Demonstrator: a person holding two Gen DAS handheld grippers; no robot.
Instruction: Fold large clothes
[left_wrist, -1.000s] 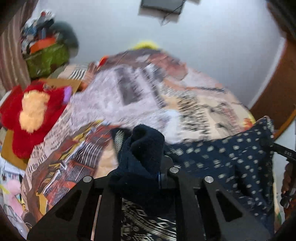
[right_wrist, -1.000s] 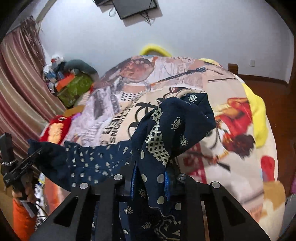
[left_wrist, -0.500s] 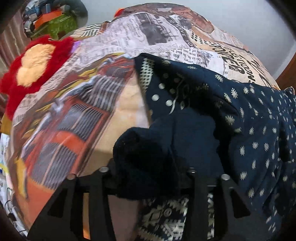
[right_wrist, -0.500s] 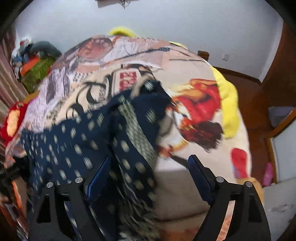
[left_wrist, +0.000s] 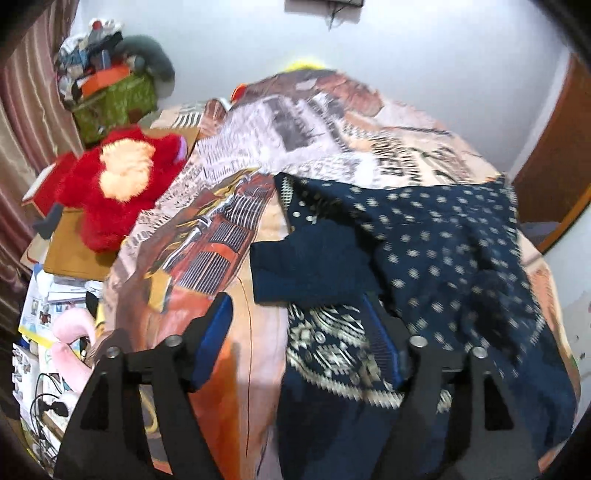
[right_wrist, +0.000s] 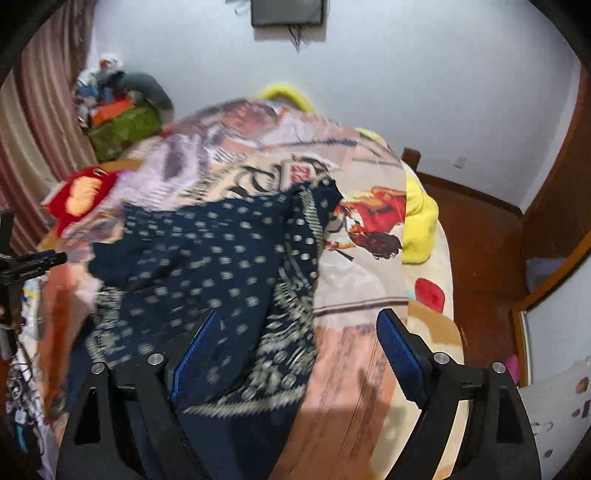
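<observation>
your left gripper (left_wrist: 295, 325) and right gripper (right_wrist: 299, 339) are both opening, gripping nothing. the navy garment (left_wrist: 424, 258) lies across the bed (left_wrist: 207, 236); bare bedspread lies beyond its edges.

Navy patterned garment (left_wrist: 424, 236): lower part cut off by the bottom edge of both wrist views, its print smeared by motion blur in the right one; the bedspread (left_wrist: 332, 122) beneath it is hidden. Left gripper (left_wrist: 299, 314): body runs out of frame, right finger partly lost against the dark cloth. Wall-mounted dark object (right_wrist: 288, 11): clipped by the top edge, kind unclear. Green bin (left_wrist: 114, 99): heaped contents too small to tell. Red plush toy (right_wrist: 79, 195): blurred.
</observation>
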